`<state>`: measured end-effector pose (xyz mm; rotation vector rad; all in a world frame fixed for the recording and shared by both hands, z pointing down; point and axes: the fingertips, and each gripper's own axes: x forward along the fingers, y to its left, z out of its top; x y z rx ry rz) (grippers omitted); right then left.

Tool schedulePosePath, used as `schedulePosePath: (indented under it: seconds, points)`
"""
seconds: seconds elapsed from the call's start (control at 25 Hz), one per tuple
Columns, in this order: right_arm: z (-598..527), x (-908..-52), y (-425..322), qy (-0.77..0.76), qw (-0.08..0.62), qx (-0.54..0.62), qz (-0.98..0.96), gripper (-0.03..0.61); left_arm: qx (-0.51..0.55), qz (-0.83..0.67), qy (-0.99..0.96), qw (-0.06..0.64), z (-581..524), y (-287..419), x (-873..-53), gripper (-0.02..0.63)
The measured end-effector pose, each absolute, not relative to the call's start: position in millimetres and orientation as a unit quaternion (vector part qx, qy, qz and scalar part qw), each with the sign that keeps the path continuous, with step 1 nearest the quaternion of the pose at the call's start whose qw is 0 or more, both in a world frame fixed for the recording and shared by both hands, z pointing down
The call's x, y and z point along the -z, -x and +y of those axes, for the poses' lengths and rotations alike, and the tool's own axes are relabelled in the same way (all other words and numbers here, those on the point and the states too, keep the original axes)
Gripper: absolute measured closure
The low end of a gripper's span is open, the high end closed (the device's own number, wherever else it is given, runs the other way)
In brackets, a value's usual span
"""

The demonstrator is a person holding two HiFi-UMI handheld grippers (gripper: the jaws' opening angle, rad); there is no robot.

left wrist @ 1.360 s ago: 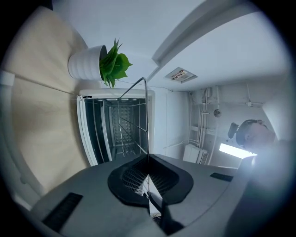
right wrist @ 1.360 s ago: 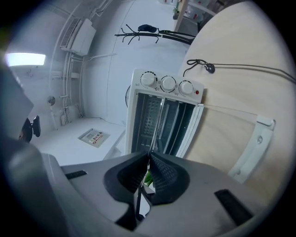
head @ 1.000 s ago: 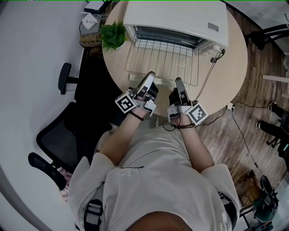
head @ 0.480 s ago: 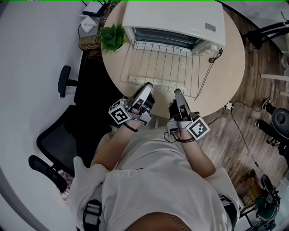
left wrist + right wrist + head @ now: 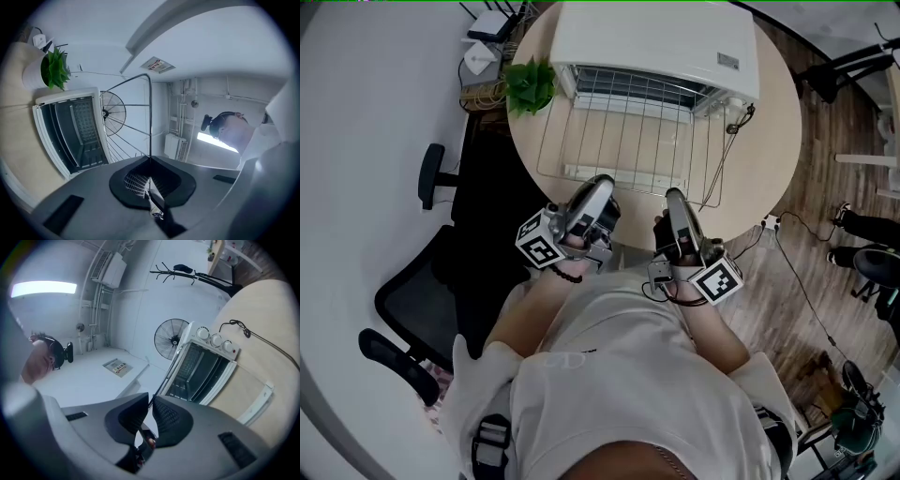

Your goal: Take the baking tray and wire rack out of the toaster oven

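Left gripper (image 5: pixel 601 182) and right gripper (image 5: pixel 673 197) fingers are closed on the front wire of the wire rack (image 5: pixel 628 131), before the toaster oven (image 5: pixel 656 37).

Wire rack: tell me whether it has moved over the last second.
Yes. The wire rack has come farther out of the toaster oven, its front edge nearer the table's near edge and the person.
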<state>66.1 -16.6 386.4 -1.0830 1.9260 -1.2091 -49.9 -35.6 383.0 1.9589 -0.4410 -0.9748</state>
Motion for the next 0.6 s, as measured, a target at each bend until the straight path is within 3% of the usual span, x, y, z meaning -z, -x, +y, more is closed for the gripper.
schedulePosePath:
  seconds: [0.6]
  points:
    - [-61, -375, -82, 0.406, 0.311, 0.430, 0.744, 0.546, 0.400, -0.181, -0.794, 0.421, -76, 35, -372, 0.612]
